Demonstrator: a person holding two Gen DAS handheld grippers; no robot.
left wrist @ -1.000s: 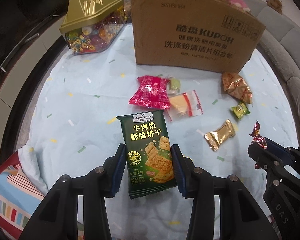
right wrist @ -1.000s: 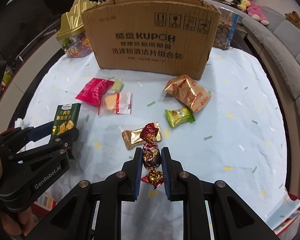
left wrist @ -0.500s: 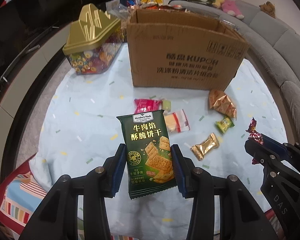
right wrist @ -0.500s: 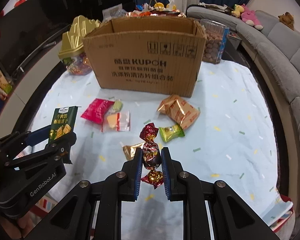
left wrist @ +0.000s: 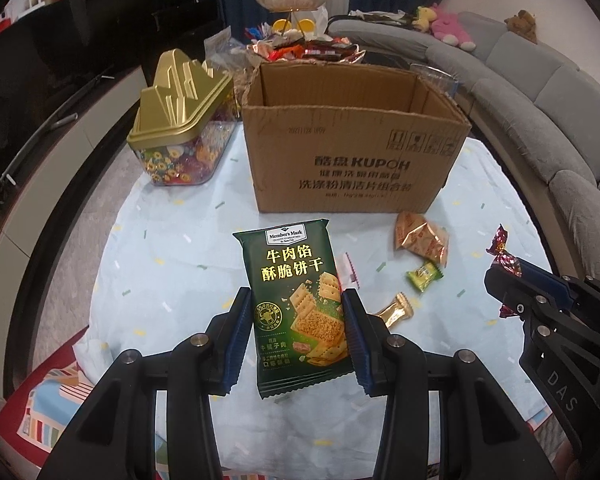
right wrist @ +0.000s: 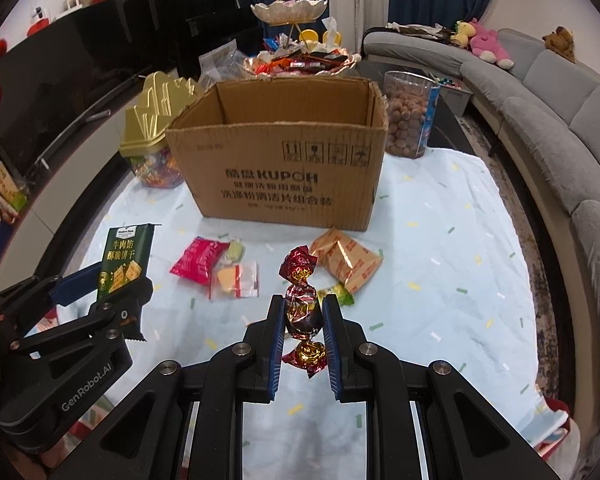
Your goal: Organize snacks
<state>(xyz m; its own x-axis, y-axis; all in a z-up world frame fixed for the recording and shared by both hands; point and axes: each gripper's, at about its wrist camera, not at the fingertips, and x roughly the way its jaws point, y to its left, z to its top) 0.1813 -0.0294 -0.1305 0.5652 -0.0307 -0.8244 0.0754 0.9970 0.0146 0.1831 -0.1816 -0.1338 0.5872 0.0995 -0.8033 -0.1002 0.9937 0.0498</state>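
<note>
My left gripper is shut on a dark green cracker packet, held upright above the light blue tablecloth. My right gripper is shut on a red and gold foil-wrapped candy, also lifted off the cloth. Each gripper shows in the other's view: the right one with the candy at the right edge, the left one with the packet at the left. An open cardboard box stands behind; its inside looks bare where visible.
On the cloth lie a red packet, a clear-wrapped yellow snack, an orange-gold bag, a small green candy and a gold bar. A gold-lidded candy jar, a snack tub and a grey sofa surround the table.
Both grippers have risen with their snacks still held. The table and the loose snacks look smaller and farther, and the box's open top has come into view.
</note>
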